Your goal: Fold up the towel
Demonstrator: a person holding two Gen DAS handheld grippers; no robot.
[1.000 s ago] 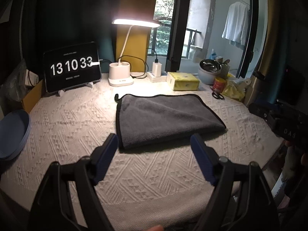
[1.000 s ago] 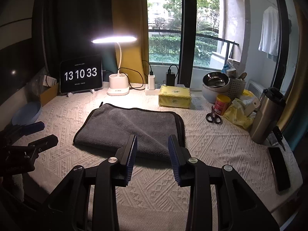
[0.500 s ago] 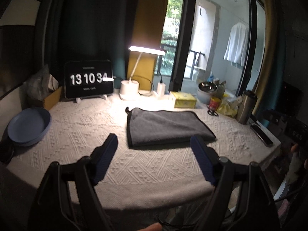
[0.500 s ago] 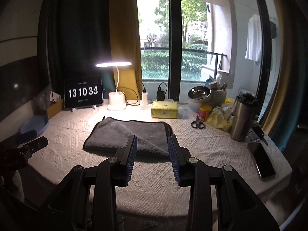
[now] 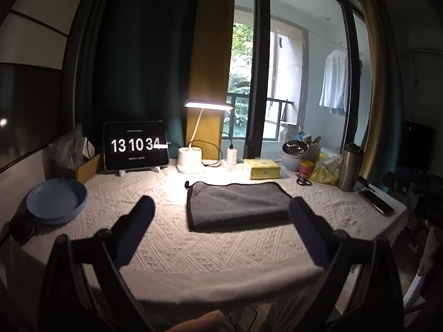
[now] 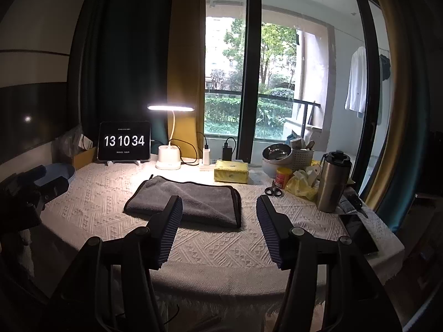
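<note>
Two grippers wide apart, towel folded on the table

Two bowls (image 6: 277, 153) sit stacked at the back right, their contents hidden. The clock (image 6: 124, 141) reads 13 10 34. Left gripper (image 5: 221, 210) and right gripper (image 6: 218, 207) both gape empty, short of the folded towel (image 5: 235, 204) mid-table.

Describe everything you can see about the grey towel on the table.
The grey towel looks like plush microfibre with a dark stitched border and a small hanging loop at its far-left corner. It lies folded into a flat rectangle in the middle of the white patterned tablecloth, with layered edges showing on its right side. Nothing rests on it, and neither pair of tongs touches it.
</note>
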